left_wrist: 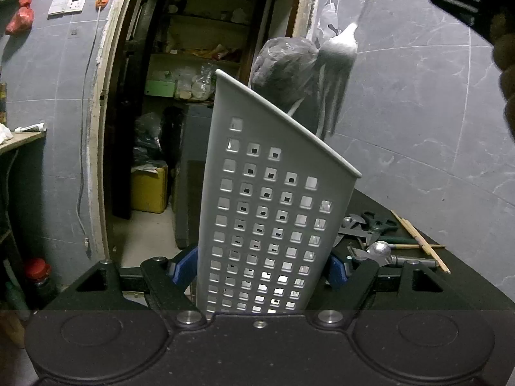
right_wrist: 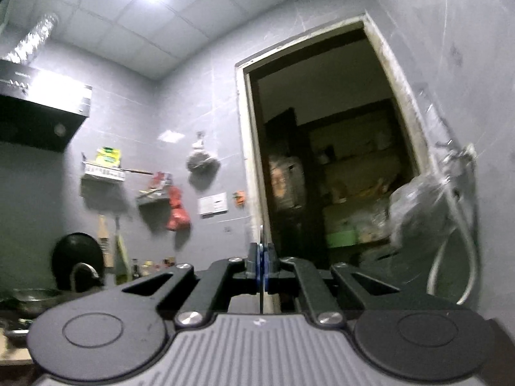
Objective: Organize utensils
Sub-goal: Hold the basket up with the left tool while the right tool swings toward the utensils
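1. Between the blue pads of the left gripper (left_wrist: 262,267) — tall white perforated plastic utensil holder (left_wrist: 270,212), clamped upright.
2. Above its rim — blurred silver metal fork (left_wrist: 336,74), tines down.
3. Right gripper (right_wrist: 262,265) pinched tight on a thin metal handle (right_wrist: 261,234).
4. Behind the holder on the dark counter (left_wrist: 457,276) — loose chopsticks (left_wrist: 418,238), spoon (left_wrist: 381,251).

Fork (left_wrist: 338,74) above holder (left_wrist: 270,212), utensils (left_wrist: 379,241) right on counter (left_wrist: 466,257)

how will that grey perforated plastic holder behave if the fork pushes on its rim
The grey perforated plastic utensil holder is tall and narrow, so a push near its slanted rim would probably tip it. The left tool clamps its sides, which should steady it. Thin, hole-riddled walls suggest it is light and may flex slightly.
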{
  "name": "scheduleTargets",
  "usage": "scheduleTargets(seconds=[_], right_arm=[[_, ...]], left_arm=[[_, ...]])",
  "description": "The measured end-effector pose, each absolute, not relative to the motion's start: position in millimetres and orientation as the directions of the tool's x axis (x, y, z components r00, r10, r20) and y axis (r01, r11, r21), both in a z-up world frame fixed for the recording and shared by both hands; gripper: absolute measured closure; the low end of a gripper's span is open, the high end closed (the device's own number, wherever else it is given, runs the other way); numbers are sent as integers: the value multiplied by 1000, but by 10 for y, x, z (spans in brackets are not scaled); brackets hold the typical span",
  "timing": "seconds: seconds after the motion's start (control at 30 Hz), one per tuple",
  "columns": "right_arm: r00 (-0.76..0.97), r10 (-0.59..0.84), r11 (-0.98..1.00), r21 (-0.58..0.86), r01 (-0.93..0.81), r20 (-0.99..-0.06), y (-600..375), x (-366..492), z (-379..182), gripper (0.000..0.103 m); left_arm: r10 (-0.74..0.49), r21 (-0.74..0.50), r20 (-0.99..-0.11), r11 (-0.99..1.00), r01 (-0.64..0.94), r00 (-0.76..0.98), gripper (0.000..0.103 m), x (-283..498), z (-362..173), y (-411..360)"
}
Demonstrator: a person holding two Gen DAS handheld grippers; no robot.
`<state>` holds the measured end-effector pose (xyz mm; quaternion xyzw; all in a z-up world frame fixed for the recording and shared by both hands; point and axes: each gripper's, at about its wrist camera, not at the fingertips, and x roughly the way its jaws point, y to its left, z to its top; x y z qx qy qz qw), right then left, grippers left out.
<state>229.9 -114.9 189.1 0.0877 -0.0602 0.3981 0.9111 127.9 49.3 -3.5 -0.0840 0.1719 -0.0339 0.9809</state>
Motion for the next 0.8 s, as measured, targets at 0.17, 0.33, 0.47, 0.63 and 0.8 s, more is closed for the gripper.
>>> scheduleTargets(seconds=[0.17,0.33,0.47,0.63,0.8], right_arm=[[666,738,650,150,-745,106,-1005,2492,1670,100],[658,753,651,123,-749,21,-922,2533,1430,100],[663,749,661,103,-743,-21,-902,2516,1325,100],[669,742,670,72,-739,-41,-880,2447,1291,82],[691,722,691,41,-721,-19,-962,2362,1311,52]], left_arm=[[-103,-177,-330,983,45,938,24,1276,-49,511],[-108,-181,-329,982,49,938,24,1284,-54,530],[-107,-181,-329,982,49,938,24,1287,-55,534],[-114,-182,-330,982,55,937,24,1286,-58,533],[-112,-177,-332,983,55,937,24,1296,-61,545]])
